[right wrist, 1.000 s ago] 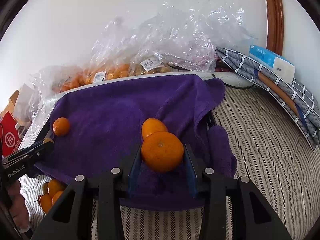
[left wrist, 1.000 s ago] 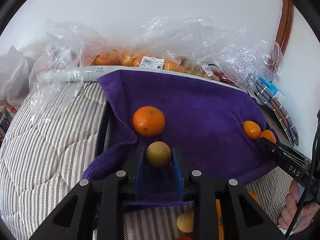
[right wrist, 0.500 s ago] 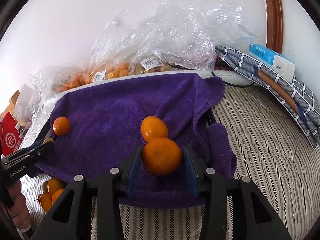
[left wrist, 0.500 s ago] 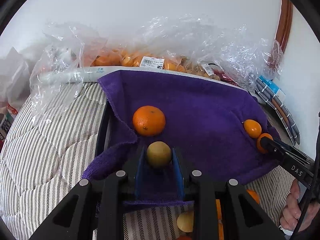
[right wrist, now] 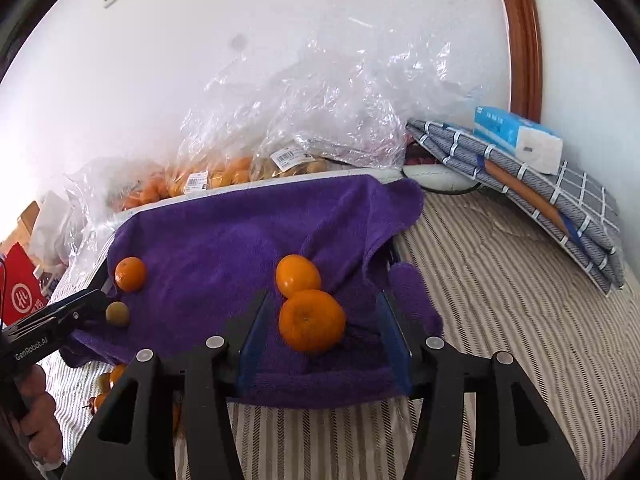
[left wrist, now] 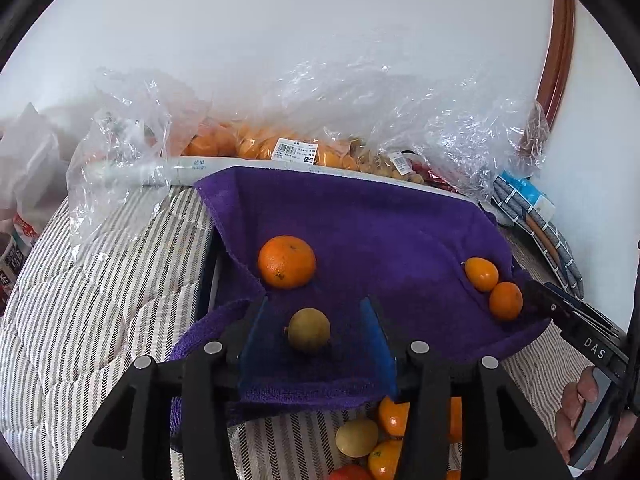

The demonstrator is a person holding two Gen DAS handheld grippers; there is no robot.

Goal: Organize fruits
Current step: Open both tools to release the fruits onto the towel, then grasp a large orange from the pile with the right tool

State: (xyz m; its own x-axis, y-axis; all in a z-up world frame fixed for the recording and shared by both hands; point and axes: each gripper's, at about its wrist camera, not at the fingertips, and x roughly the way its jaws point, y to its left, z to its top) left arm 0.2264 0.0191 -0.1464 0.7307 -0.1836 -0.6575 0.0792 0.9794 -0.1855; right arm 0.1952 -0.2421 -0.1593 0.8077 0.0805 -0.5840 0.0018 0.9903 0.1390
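Now both jaws stood wide, gripping nothing. L gripper straddled a small yellow-green round fruit, big orange at 11 o'clock. R gripper flanked a round orange mandarin, second mandarin touching at 12. All lay on purple terry towel.

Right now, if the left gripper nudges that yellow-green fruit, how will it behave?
The yellow-green fruit looks round and smooth, so it would probably roll. The soft purple towel may slow it. It lies loose between the open left gripper fingers, so probably light.
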